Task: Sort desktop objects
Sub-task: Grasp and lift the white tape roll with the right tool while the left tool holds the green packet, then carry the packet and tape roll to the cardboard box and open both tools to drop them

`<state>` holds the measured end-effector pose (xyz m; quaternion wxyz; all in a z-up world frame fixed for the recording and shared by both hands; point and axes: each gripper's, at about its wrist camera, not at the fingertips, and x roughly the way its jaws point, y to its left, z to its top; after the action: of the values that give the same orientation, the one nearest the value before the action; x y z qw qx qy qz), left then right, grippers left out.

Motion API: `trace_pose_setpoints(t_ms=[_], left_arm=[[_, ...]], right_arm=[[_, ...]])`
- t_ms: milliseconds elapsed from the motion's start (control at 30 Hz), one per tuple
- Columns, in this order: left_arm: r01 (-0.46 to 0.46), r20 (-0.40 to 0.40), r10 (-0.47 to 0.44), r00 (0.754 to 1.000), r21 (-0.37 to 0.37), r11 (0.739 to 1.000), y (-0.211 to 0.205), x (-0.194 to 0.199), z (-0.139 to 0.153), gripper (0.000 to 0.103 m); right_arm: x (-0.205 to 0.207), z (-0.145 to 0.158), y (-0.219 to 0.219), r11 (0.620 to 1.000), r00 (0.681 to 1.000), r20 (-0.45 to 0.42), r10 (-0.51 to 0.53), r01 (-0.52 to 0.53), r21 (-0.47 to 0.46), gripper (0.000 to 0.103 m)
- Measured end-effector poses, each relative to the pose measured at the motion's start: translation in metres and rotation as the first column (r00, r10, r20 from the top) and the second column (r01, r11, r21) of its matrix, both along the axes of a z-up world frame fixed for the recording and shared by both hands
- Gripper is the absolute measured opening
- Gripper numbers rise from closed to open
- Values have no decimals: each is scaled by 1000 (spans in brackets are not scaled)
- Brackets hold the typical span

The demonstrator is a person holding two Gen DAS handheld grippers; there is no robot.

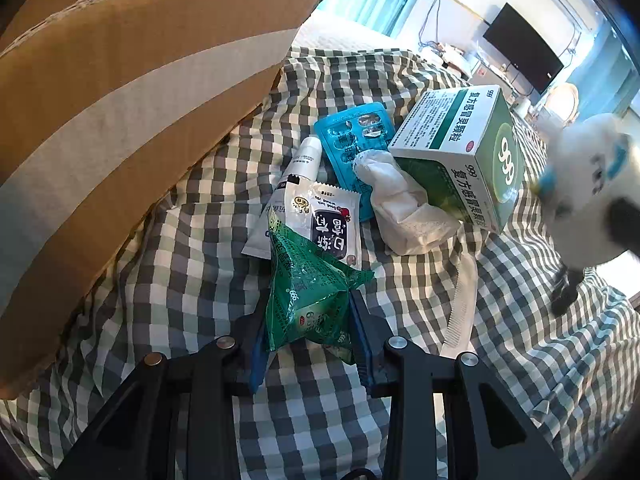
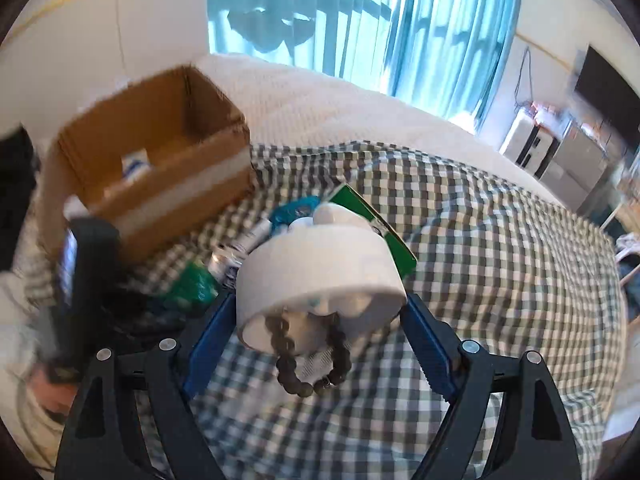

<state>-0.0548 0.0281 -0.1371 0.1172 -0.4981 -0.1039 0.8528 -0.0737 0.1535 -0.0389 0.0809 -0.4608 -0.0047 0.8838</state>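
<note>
My left gripper [image 1: 310, 320] is shut on a green foil sachet [image 1: 308, 292] and holds it above the checked cloth. Ahead of it lie a white tube [image 1: 298, 172], a black and white sachet [image 1: 328, 220], a blue pill blister [image 1: 352, 136], a crumpled white tissue pack [image 1: 404, 204] and a green and white medicine box [image 1: 468, 148]. My right gripper [image 2: 320, 316] is shut on a white round dish [image 2: 320, 276] with a dark bead bracelet [image 2: 308, 356] hanging from it. In the left wrist view the dish [image 1: 592, 188] shows blurred at right.
An open cardboard box [image 2: 160, 168] stands at the left on the checked cloth [image 2: 480, 260] and holds a small white and blue item [image 2: 134, 164]. It fills the left wrist view's upper left [image 1: 120, 120]. A white comb [image 1: 460, 304] lies on the cloth. A dark monitor [image 1: 524, 48] stands far back.
</note>
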Motion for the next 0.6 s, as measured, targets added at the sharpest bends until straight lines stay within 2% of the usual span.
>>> trace_pose_setpoints(t_ms=[33,133,167,267,300,367,400,467,500,533,567,600], left_arm=[[-1,0,1,1000,2,1000,0,0,0,36],[-2,1,2,1000,2,1000,0,0,0,36],[0,1,0,1000,0,1000,0,0,-1,36],[3,3,-3,1000,-2,1000,1,-1,-1,36],[4,4,-4,1000,-2,1000,1,-1,-1,36],[4,4,-4,1000,-3,1000,2,-1,-1,36],[5,3,-5,1000,-4,1000,2,-1,-1,36],[6,4,-6,1000,-5,1000,3,-1,-1,36],[6,3,-6,1000,-5,1000,3,-1,-1,36],[7,4,-7,1000,-6,1000,3,-1,-1,36],[8,4,-8,1000,-6,1000,3,-2,-2,36],[7,4,-7,1000,-7,1000,4,-2,-2,36]], right_arm=[[-1,-4,5,1000,1000,29,-12,12,-1,83],[-8,-32,7,998,971,233,-51,41,46,83],[-9,-40,11,998,962,266,-65,58,34,83],[-4,-40,15,997,961,266,-73,76,-3,83],[-4,-37,16,997,965,250,-76,80,-5,83],[-3,-18,17,997,983,163,-80,82,-6,83],[0,-2,16,997,995,73,-72,74,-20,83],[4,14,8,998,997,-55,-57,55,-39,83],[4,18,6,998,997,-56,-55,54,-18,83],[-3,10,4,998,998,37,-56,55,23,83],[-10,-8,1,998,982,184,-46,35,60,82],[-8,-18,2,996,974,220,-57,40,81,82]])
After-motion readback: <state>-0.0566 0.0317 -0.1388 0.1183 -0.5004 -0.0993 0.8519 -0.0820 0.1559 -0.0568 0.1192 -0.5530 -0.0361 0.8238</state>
